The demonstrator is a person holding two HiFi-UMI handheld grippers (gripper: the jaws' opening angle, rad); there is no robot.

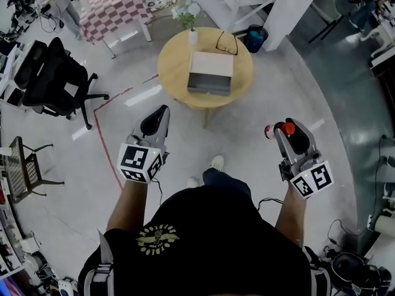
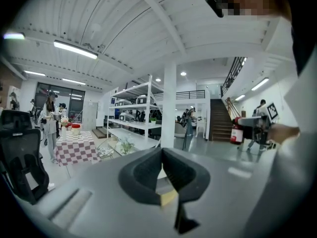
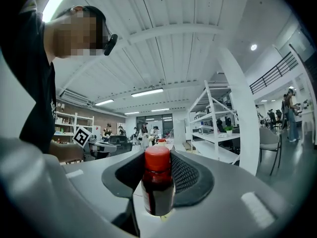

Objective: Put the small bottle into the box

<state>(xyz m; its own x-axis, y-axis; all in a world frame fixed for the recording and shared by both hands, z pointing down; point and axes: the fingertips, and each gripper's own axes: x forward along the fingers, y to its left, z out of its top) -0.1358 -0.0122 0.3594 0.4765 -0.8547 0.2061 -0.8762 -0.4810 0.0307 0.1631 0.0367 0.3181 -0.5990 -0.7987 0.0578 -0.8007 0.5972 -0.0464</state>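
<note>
The small bottle point(image 3: 158, 185) has a red cap and dark red contents, and it sits upright between the jaws of my right gripper point(image 1: 286, 130), which is shut on it. From the head view, the bottle point(image 1: 272, 131) is held out at the right, over the floor and well short of the table. The open box point(image 1: 210, 73) lies on the round wooden table point(image 1: 176, 73) ahead of me. My left gripper point(image 1: 162, 113) is raised at the left with its pads together and nothing between them.
On the table behind the box are a pair of glasses point(image 1: 227, 44) and a small vase of flowers point(image 1: 192, 26). A black office chair point(image 1: 55, 79) stands at the left, with a checkered table point(image 1: 117, 8) and a blue bin point(image 1: 255, 37) beyond. Grey floor lies between me and the table.
</note>
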